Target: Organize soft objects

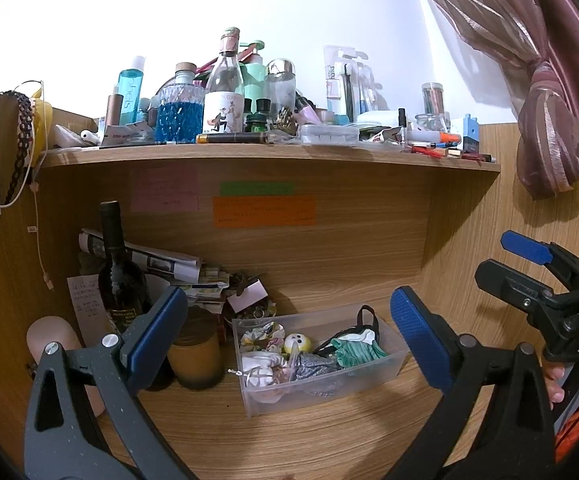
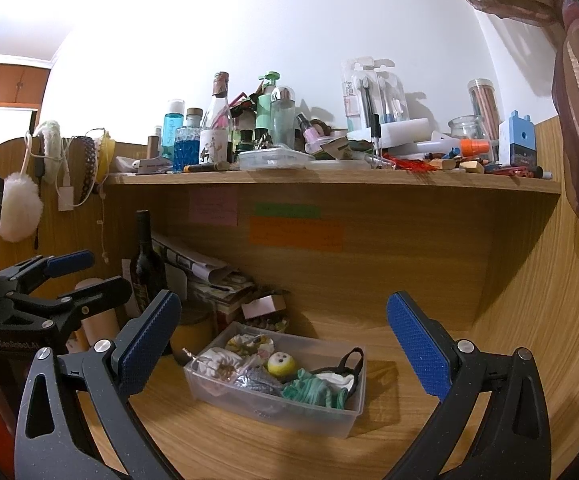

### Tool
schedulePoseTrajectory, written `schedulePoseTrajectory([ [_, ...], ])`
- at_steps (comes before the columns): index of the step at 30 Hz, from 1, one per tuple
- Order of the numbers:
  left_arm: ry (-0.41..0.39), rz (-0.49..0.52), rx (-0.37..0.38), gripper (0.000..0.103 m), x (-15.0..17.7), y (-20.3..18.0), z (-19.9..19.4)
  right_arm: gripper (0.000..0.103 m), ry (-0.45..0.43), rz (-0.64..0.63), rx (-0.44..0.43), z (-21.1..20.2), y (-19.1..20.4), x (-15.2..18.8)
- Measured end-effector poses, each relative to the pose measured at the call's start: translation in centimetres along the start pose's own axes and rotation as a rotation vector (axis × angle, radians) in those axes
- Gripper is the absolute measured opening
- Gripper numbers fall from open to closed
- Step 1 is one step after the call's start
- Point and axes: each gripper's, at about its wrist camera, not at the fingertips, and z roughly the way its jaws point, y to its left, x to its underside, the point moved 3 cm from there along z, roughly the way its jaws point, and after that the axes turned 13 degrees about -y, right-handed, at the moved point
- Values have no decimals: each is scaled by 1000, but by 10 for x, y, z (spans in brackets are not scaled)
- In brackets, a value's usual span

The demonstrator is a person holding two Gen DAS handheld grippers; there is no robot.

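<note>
A clear plastic bin [image 1: 385,366] [image 2: 331,420] sits on the wooden desk under a shelf. It holds soft items: a green scrunchie [image 1: 355,354] [image 2: 309,390], a yellow plush ball [image 1: 297,343] [image 2: 280,363], a grey scrunchie [image 1: 309,366] [image 2: 255,380], white and floral scrunchies [image 2: 219,362] and a black-and-white mask [image 2: 339,378]. My left gripper [image 1: 289,328] is open and empty, held above and in front of the bin. My right gripper [image 2: 285,340] is open and empty, also in front of the bin. Each gripper shows at the side of the other's view.
A dark wine bottle [image 1: 119,272] [image 2: 145,264], an amber jar [image 1: 195,354], a pink cylinder [image 1: 49,336] and stacked papers [image 1: 193,276] stand left of the bin. The shelf [image 1: 273,154] above is crowded with bottles. A curtain [image 1: 545,80] hangs at right.
</note>
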Motion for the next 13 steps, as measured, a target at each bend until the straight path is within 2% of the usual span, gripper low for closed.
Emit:
schedulePoseTrajectory([
  [13,33,-20,-1,103,11,-1,9,103,36,23,20,10,-4,11],
])
